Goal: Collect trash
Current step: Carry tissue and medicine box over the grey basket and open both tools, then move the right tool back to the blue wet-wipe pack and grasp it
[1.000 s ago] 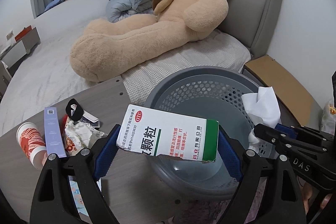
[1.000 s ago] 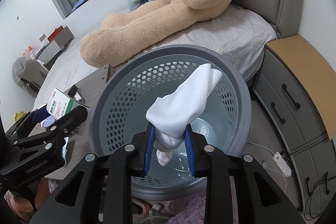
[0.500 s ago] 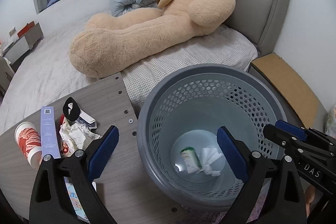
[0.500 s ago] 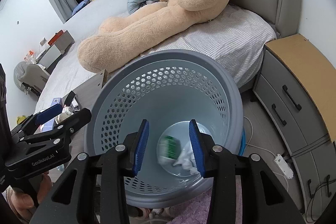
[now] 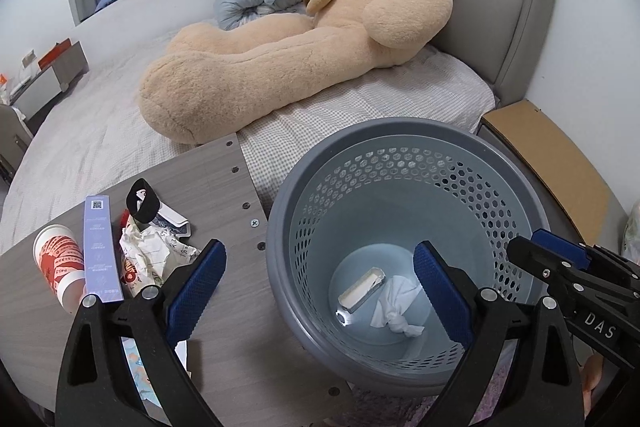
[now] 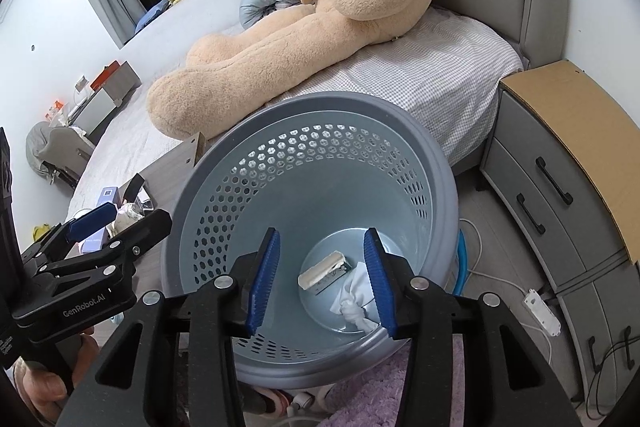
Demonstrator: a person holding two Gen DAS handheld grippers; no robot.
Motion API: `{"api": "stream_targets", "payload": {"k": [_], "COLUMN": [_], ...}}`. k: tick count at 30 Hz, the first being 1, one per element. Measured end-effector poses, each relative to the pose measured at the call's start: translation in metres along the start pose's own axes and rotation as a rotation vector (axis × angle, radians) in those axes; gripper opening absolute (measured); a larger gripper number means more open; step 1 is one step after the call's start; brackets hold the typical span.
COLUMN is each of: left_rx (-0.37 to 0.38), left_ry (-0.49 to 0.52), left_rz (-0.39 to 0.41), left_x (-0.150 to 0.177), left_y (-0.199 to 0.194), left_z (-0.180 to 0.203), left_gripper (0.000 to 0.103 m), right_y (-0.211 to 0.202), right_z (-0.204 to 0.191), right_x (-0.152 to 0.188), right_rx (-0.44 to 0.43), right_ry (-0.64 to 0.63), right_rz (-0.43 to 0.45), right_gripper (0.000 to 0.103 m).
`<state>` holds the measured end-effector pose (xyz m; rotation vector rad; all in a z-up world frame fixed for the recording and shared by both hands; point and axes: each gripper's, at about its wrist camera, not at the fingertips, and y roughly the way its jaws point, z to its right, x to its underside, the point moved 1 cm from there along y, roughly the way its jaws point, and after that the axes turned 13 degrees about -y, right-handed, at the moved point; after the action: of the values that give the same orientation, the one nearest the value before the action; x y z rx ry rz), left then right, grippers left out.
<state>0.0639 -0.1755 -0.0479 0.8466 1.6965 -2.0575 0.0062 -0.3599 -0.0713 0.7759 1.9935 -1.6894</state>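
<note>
A grey perforated waste basket stands beside a wooden table. At its bottom lie a white medicine box and a knotted white tissue; the right wrist view shows the same box and tissue. My left gripper hangs open above the basket's left rim with nothing between its pads. My right gripper is over the basket, its jaws opening and empty. On the table lie a red paper cup, a lilac box, a crumpled wrapper and a black scrap.
A large teddy bear lies on the bed behind the basket. A grey nightstand with a cardboard top stands to the right. A white power strip and cables lie on the floor, and a purple rug is in front.
The left gripper let go of the medicine box and the right gripper let go of the tissue. Both dropped to the basket's bottom. Both pairs of jaws now stand wider.
</note>
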Motion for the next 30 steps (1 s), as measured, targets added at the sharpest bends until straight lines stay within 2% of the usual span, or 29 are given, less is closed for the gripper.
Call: {"api": "stream_targets", "payload": {"k": [12, 20, 30], "left_rx": [-0.002, 0.002, -0.017], "left_ry": [-0.018, -0.039, -0.086], "left_rz": [0.010, 0.041, 0.080], "left_x": [0.003, 0.007, 0.018], "left_y": [-0.010, -0.026, -0.048], "left_z": [-0.010, -0.022, -0.055], "left_gripper": [0.093, 0.094, 0.096], "right_y": [-0.004, -0.013, -0.019], "right_z": [-0.010, -0.025, -0.054], "right_x": [0.004, 0.006, 0.009], "right_rx": [0.000, -0.004, -0.036], "right_ry": [-0.011, -0.035, -0.079], "right_rz": [0.004, 0.020, 0.038], "right_gripper": [0.047, 0.054, 0.062]}}
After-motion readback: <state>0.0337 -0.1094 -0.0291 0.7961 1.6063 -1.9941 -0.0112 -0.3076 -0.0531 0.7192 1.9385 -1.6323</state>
